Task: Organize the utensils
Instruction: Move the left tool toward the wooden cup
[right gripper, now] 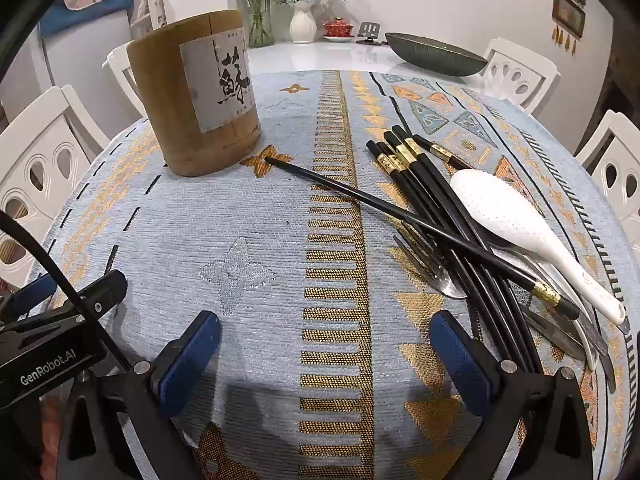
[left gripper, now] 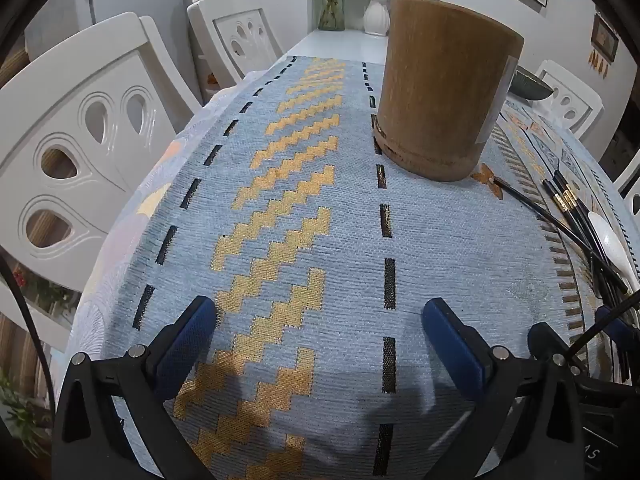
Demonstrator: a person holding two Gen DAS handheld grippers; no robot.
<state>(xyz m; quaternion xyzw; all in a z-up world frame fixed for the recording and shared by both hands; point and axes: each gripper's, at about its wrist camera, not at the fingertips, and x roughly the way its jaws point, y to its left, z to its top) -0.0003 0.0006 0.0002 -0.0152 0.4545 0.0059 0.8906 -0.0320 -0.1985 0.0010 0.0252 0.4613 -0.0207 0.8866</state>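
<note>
I read "GenRobot.AI" on my left gripper (right gripper: 60,316) at nine o'clock; both it and my right gripper (right gripper: 324,344) gape empty over the woven cloth (right gripper: 260,264); a labelled holder (right gripper: 196,96) stands at eleven.

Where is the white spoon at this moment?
In the right wrist view the white spoon lies at the right on the tablecloth, on top of the black chopsticks and the fork.

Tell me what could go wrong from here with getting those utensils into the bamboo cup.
1. The chopsticks, forks and white spoon lie crossed in one pile, so lifting one may drag or scatter the others.
2. One chopstick lies across the pile; it could roll off.
3. The cup stands free on the cloth; a bump from the open right gripper might tip it.
</note>
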